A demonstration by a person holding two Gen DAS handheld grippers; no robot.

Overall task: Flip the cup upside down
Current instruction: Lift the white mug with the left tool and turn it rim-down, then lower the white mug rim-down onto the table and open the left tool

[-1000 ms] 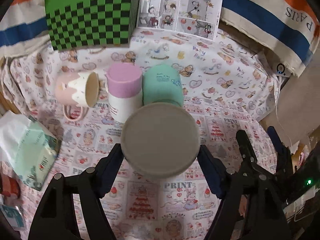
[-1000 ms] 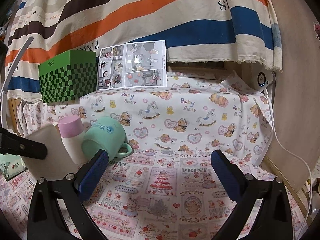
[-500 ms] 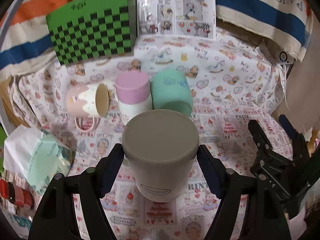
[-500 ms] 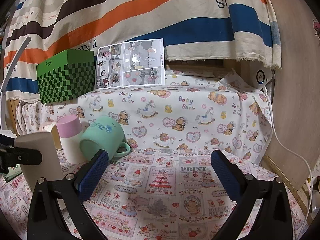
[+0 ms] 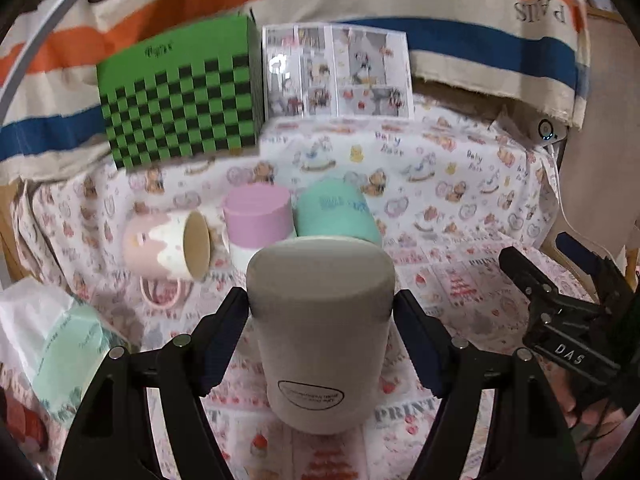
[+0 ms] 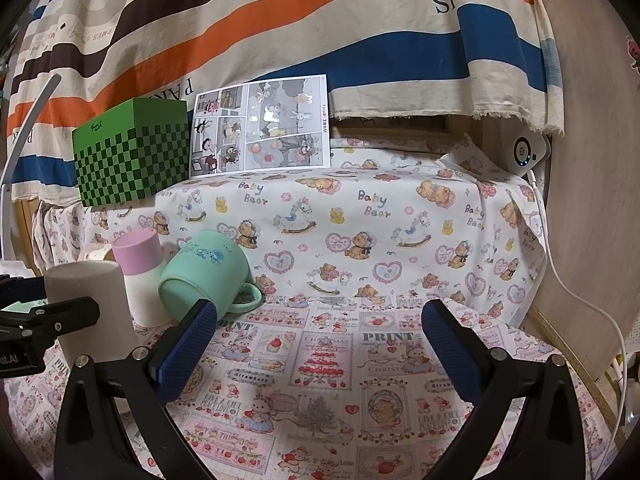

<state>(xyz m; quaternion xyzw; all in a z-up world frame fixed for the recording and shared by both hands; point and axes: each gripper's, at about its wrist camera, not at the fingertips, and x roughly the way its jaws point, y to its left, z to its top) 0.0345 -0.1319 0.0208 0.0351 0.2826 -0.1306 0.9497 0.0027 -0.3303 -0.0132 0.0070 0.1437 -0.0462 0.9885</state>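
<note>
While the left tool (image 5: 322, 312) is clenching the grey cup (image 5: 320, 328) near its closed base, the cup is now standing inverted, base up, with its mouth down against the printed cloth on the surface (image 6: 360, 380). A second ago the left wrist view was looking almost straight at the round base; half a second ago the cup was tilting upright, and now its whole side wall and the oval label near the rim are showing. From the right wrist view the cup (image 6: 92, 300) is sitting lower than before, just beside the pink-topped cup (image 6: 138, 258) and near the mint mug (image 6: 204, 276), which is leaning on its side. The pink and white mug (image 5: 168, 244) is lying on its side further left, unmoved. The right tool (image 6: 320, 344) is hanging released over bare cloth, its blue pads well apart, in the same place as before.
</note>
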